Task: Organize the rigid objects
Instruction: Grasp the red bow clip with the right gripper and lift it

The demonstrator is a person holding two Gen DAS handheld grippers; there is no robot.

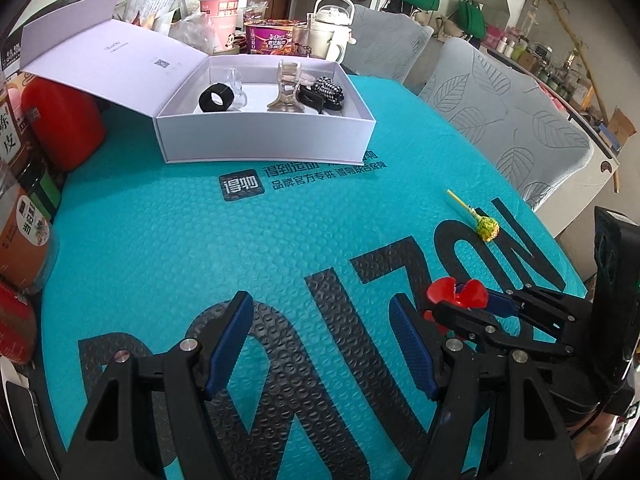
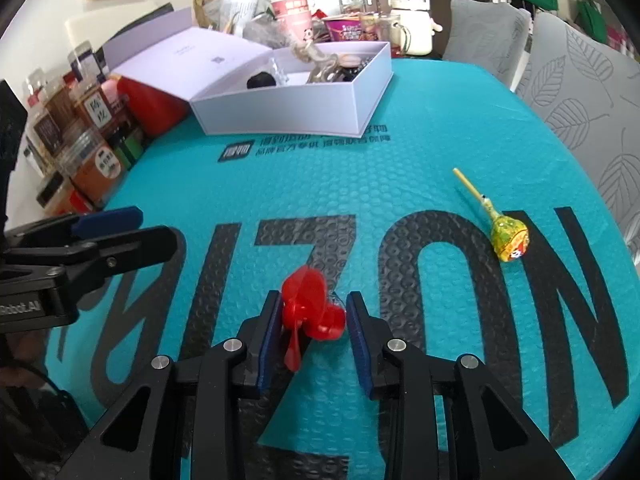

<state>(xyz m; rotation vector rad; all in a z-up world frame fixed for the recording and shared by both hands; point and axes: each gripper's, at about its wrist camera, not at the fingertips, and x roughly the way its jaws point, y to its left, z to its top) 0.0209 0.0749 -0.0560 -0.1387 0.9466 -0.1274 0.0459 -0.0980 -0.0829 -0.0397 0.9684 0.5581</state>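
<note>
Red plastic toy between the right gripper's fingers, on the teal mat.

The red toy (image 2: 310, 310) lies on the teal mat (image 2: 280, 184) with the right gripper (image 2: 312, 336) straddling it, fingers narrowed but the right pad apart from it. The left gripper (image 1: 320, 344) hovers beside it, spread wide. Beyond the toy lie a lollipop (image 2: 505, 236) and an open white box (image 2: 304, 92).
</note>
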